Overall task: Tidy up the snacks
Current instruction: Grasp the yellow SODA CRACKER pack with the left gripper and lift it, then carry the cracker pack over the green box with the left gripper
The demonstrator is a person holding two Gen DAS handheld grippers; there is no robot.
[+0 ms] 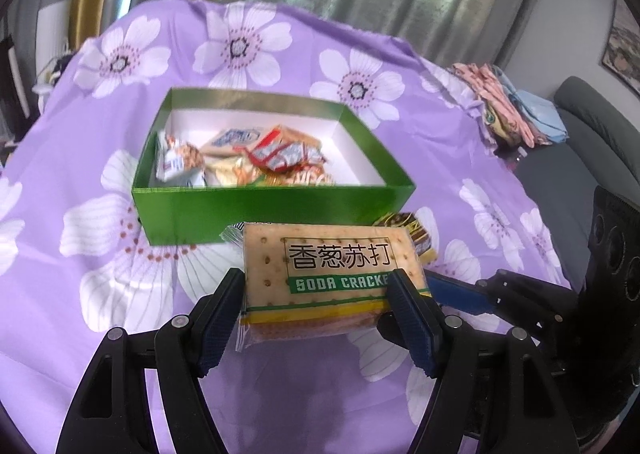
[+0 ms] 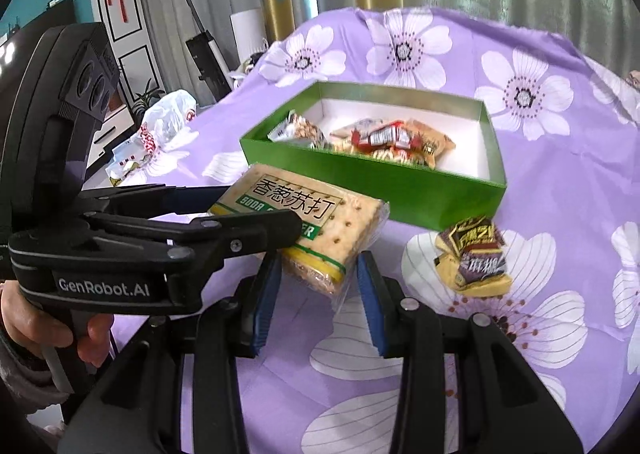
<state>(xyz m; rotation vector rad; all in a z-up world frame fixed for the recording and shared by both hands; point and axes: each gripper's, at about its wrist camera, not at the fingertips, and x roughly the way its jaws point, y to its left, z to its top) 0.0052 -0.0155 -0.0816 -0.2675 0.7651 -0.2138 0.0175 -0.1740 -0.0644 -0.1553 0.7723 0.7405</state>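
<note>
The soda cracker pack (image 1: 332,274) is clamped across its width in the left claw (image 1: 316,294), clear of the purple-clothed tabletop (image 1: 80,173). The right claw (image 2: 318,282) straddles the pack's near end; whether its pads press cannot be told. Just beyond, the pack should be carried level over the green box's (image 1: 272,213) near wall and lowered into the bare right part. The small dark snack packets (image 2: 472,258) right of the claw are left for later.
</note>
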